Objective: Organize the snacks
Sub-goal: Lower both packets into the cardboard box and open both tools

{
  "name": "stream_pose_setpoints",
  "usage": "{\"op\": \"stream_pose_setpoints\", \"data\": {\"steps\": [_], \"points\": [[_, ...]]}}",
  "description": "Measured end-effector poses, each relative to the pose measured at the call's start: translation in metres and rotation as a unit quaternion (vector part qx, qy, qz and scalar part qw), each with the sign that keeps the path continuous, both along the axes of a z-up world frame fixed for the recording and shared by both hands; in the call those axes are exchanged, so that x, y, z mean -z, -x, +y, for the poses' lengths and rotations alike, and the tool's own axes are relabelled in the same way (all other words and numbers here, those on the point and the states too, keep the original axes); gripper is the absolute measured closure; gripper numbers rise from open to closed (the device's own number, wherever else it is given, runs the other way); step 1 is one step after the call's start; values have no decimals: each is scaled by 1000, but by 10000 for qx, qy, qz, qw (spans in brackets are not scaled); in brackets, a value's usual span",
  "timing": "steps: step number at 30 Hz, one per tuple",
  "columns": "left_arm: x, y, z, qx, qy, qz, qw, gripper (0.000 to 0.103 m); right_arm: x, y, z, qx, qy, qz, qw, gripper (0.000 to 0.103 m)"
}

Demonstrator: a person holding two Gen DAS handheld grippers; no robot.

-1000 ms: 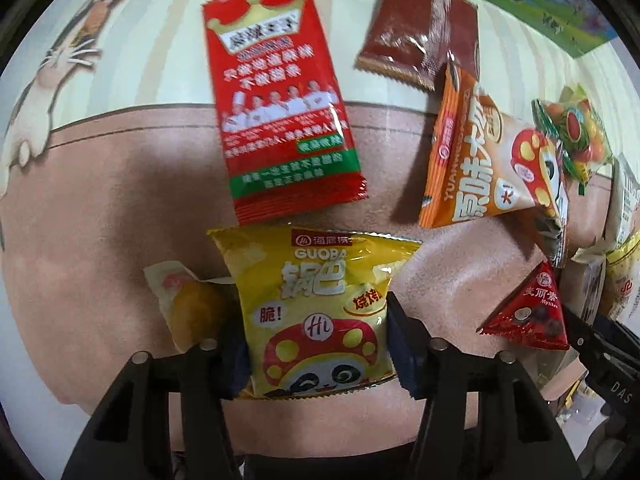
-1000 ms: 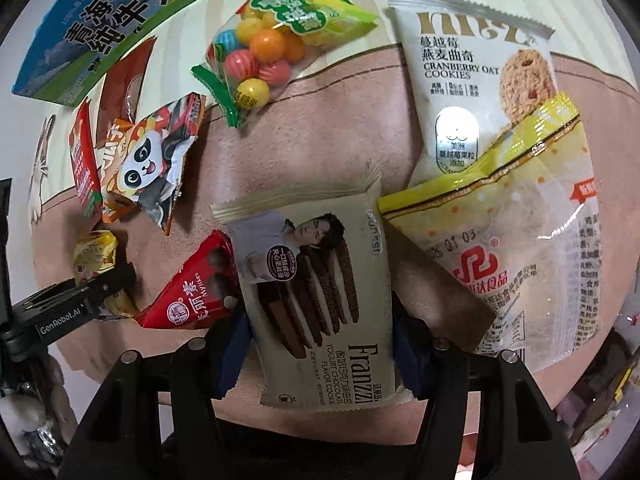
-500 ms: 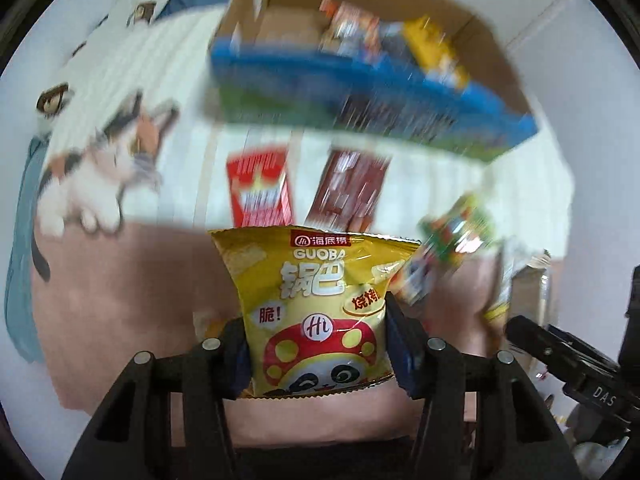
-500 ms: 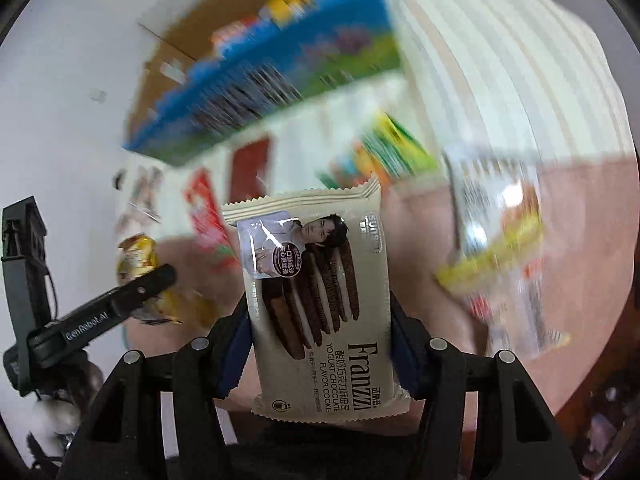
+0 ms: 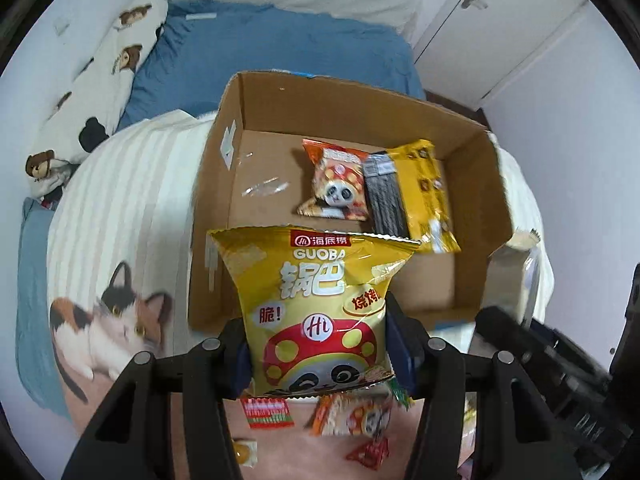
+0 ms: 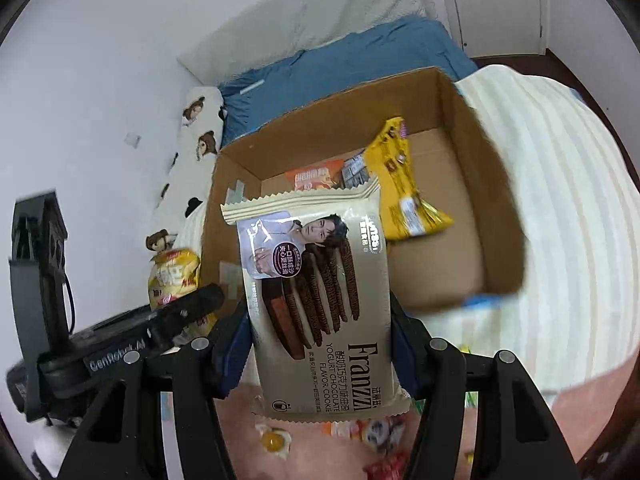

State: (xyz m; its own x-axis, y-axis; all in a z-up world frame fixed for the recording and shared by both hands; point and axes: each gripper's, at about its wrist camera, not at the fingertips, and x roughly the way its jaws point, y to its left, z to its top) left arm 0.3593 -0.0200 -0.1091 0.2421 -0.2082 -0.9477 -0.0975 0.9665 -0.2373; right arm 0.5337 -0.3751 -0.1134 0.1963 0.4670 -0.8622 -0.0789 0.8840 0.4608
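My left gripper is shut on a yellow Guoba snack bag and holds it up in front of an open cardboard box. My right gripper is shut on a beige Franzzi cookie pack, also raised before the same box. Inside the box lie an orange panda snack bag, a dark packet and a yellow packet. The left gripper with its yellow bag shows at the left of the right wrist view.
The box stands on a striped blanket with a cat print on a bed; blue bedding and a bear-print pillow lie behind. Loose snacks lie on the pink area below the grippers. The right gripper body is close on the right.
Both grippers have lifted their snacks off the blanket and swung up toward the cardboard box, which now fills the view ahead. Both grips are unchanged.
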Motion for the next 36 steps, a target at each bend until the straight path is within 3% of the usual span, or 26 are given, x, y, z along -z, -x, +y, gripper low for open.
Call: {"op": "stream_pose_setpoints", "data": {"steps": [6, 13, 22, 23, 26, 29, 32, 36], "points": [[47, -50, 14, -178, 235, 704, 9971, 50, 47, -36, 28, -61, 104, 498, 9987, 40], [91, -74, 21, -270, 367, 1283, 9907, 50, 91, -55, 51, -170, 308, 843, 9958, 40], [110, -73, 13, -203, 325, 1545, 9872, 50, 113, -58, 73, -256, 603, 824, 9944, 38], [110, -72, 12, -199, 296, 1560, 9871, 50, 115, -58, 73, -271, 642, 862, 9938, 32], [108, -71, 10, -163, 234, 1520, 9880, 43, 116, -62, 80, -296, 699, 907, 9930, 10], [101, -70, 7, -101, 167, 1446, 9893, 31, 112, -63, 83, -332, 805, 860, 9925, 8], [92, -68, 5, -80, 133, 1333, 9910, 11, 108, -63, 79, -334, 812, 858, 9924, 6], [80, -62, 1, -47, 116, 1216, 9925, 10, 102, -60, 71, -332, 891, 801, 9922, 5]]}}
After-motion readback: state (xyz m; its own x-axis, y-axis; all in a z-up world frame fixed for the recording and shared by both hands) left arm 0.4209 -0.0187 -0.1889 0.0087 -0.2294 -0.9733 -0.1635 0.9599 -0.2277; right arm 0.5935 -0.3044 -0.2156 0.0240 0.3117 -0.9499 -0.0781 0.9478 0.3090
